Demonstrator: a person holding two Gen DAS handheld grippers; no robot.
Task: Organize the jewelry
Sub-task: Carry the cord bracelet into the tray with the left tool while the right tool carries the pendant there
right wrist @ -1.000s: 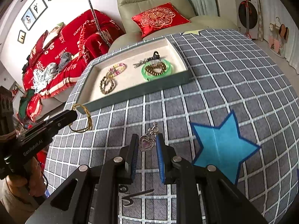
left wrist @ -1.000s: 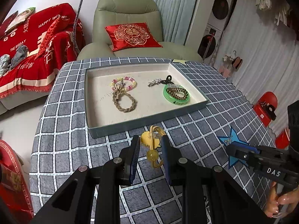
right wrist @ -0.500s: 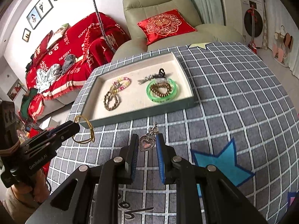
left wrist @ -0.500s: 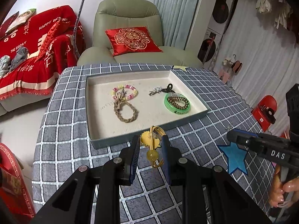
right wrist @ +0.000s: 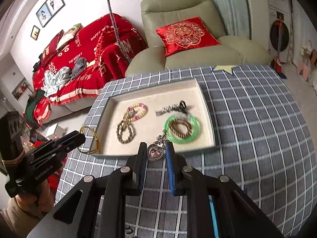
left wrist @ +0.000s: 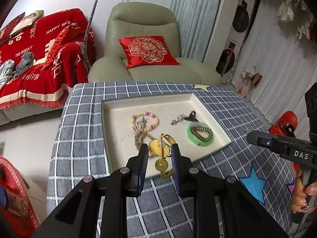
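readable lettering: on the red throw and on both grippers

the red throw (left wrist: 39, 59) over the sofa carries white print: "happy wedding" across its upper part and "the bigday" lower down, beside large chinese characters too warped to read with certainty. the right gripper (left wrist: 250, 136), seen side-on from the left wrist view, bears "das" in white on its black body. the left gripper (right wrist: 82, 136), seen from the right wrist view, has a small white word along its side, too blurred to read.
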